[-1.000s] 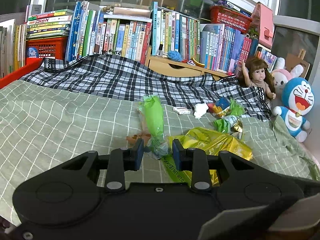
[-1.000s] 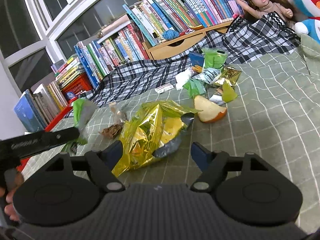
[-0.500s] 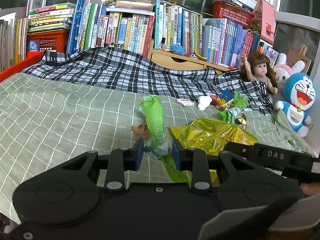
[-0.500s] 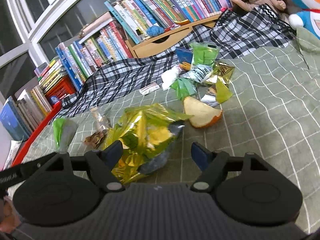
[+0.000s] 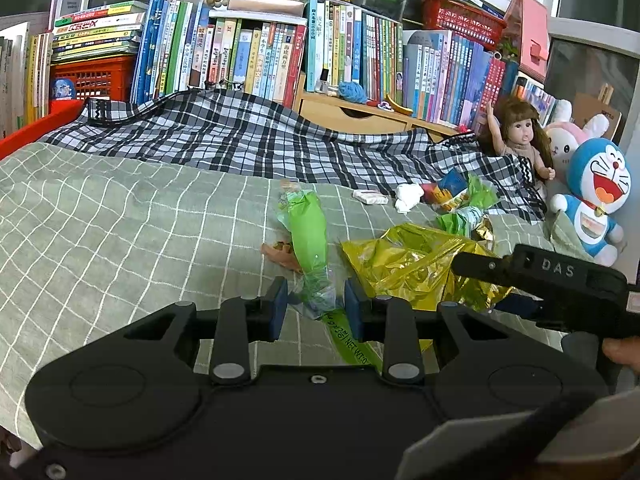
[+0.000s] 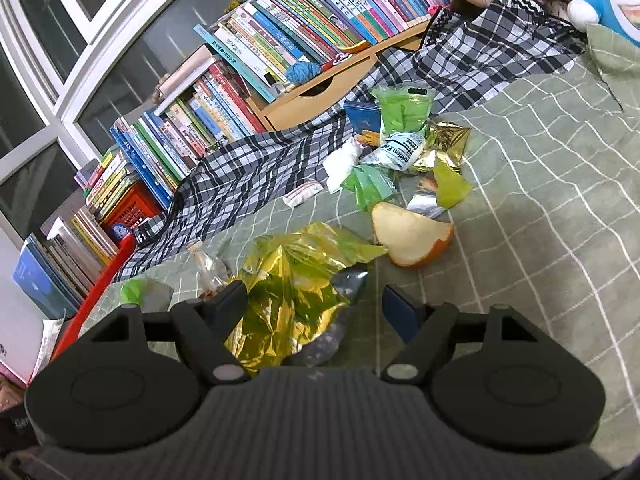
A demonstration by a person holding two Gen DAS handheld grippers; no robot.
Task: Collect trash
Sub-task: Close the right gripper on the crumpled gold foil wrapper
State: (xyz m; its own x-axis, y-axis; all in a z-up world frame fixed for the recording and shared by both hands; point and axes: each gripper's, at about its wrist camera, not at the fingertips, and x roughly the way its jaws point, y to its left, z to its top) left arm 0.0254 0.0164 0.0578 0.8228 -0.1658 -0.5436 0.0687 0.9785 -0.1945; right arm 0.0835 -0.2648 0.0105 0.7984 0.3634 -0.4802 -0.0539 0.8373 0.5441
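The left claw (image 5: pixel 311 309), low centre of its view, is clamped narrow on the crumpled green plastic wrapper (image 5: pixel 308 236), lifting it clear of the green checked bedspread (image 5: pixel 120 220). The right claw (image 6: pixel 314 312) gapes wide astride the crinkled yellow foil bag (image 6: pixel 296 280) at frame centre, apparently ready to pinch it.

Both wrist cams sit low over the bed (image 5: pixel 120 216), angled down past their own fingers toward the bookshelf (image 5: pixel 248 60). Right view is rolled. Shared: gold wrapper (image 5: pixel 408 256) (image 6: pixel 296 280), doll (image 5: pixel 520 136).
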